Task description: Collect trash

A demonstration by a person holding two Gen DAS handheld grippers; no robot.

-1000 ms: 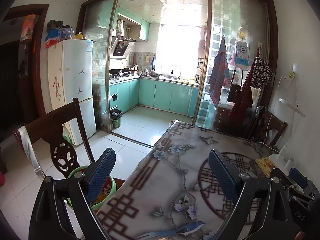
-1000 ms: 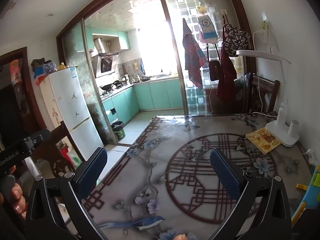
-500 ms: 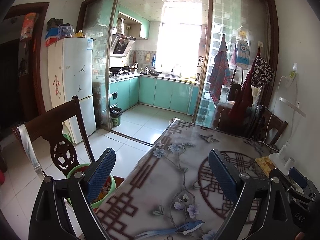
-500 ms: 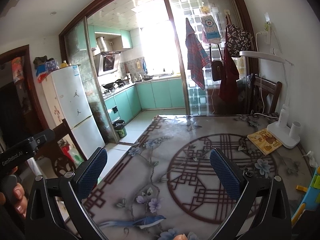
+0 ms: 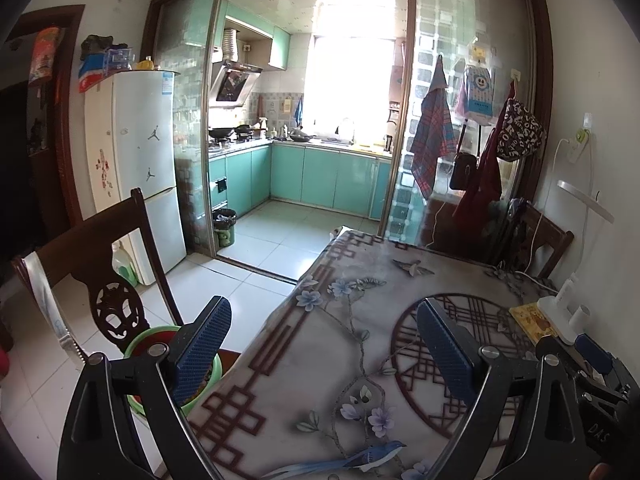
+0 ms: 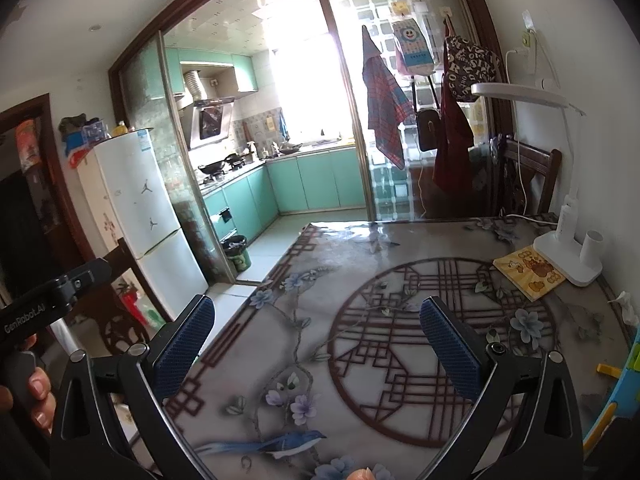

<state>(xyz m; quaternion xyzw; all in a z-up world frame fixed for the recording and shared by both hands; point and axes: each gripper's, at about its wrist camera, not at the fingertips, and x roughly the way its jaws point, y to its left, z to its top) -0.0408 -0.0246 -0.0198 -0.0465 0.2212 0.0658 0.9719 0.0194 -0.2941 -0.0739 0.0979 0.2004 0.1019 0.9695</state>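
Observation:
A crumpled white tissue [image 6: 624,307] lies at the table's right edge, near the lamp base. A green bin [image 5: 168,364] with trash in it stands on the floor left of the table, behind the dark wooden chair [image 5: 96,264]. My left gripper [image 5: 324,344] is open and empty, held above the table's left edge. My right gripper [image 6: 316,340] is open and empty above the middle of the flower-patterned table [image 6: 360,280]. The left gripper's body also shows at the left of the right wrist view [image 6: 52,296].
A white desk lamp [image 6: 568,248] and a yellow booklet [image 6: 528,272] sit at the table's right. A blue and yellow toy [image 6: 616,392] lies at the near right edge. A second chair [image 6: 528,180] stands behind the table. A fridge [image 5: 136,168] and a kitchen bin [image 5: 224,226] are further back.
Both views have tilted slightly upward, showing the table a little lower in frame. Both grippers stay open and empty.

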